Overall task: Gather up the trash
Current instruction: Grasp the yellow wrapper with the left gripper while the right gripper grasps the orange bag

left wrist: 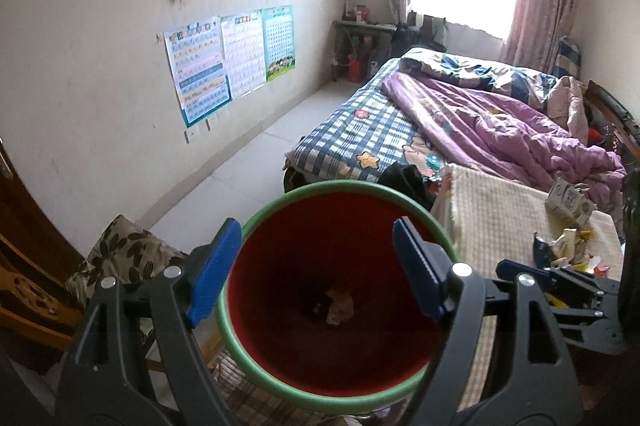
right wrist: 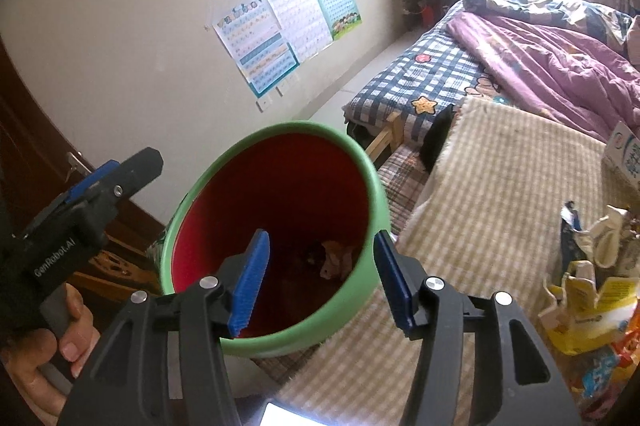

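Note:
A red trash bin with a green rim [left wrist: 424, 209] [right wrist: 280, 129] stands beside a table covered in beige checked cloth [left wrist: 504, 218] [right wrist: 500, 193]. Crumpled paper trash [left wrist: 340, 306] [right wrist: 336, 258] lies at its bottom. My left gripper [left wrist: 316, 272] is open and empty, its fingers spread over the bin's mouth. My right gripper [right wrist: 324, 284] is open and empty above the bin's near rim. A heap of wrappers and cartons [left wrist: 568, 246] [right wrist: 592, 286] lies on the cloth at the right. The left gripper also shows in the right wrist view [right wrist: 116, 181], with its jaws hidden.
A bed with a plaid sheet [left wrist: 360, 133] and purple quilt [left wrist: 500, 121] lies behind the table. A milk carton [left wrist: 568, 201] stands on the cloth. A wooden chair with a leaf-print cushion [left wrist: 124, 254] is at the left. Posters [left wrist: 228, 57] hang on the wall.

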Demonstrator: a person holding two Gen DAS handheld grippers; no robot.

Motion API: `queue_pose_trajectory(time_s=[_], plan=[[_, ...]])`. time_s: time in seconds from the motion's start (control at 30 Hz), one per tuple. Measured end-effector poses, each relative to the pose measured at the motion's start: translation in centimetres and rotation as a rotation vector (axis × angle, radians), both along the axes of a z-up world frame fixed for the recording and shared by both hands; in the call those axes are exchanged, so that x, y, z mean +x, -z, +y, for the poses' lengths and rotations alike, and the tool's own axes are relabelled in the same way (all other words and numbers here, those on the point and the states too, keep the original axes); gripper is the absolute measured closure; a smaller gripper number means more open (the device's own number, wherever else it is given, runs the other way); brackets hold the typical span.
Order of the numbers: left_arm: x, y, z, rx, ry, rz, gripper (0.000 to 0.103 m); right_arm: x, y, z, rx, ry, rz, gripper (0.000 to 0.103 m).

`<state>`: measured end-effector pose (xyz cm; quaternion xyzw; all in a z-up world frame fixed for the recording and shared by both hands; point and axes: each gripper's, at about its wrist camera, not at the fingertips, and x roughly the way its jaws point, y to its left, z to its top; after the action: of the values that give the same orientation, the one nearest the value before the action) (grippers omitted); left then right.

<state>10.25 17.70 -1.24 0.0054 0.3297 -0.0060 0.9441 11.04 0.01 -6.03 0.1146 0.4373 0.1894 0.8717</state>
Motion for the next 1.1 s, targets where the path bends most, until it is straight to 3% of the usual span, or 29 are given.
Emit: queue_pose_trajectory(time_s=[0.5,0.83,1.1], plan=[[-2.0,-0.2,-4.1,-0.004,0.054,0.000,0.028,-3.3,-0.8,-5.6,0.002,0.067,-0.019,0.046],[-2.7,4.4,-11.9,-0.068,0.211,0.162,0.028,-9.2,0.7,-18.6,-0.088,0.297,0.007,0.044],[-3.1,7.4,-19.6,-0.175,0.330,0.264,0.028,-13.1,2.0,-27.2,-0.070,0.417,0.029,0.044]])
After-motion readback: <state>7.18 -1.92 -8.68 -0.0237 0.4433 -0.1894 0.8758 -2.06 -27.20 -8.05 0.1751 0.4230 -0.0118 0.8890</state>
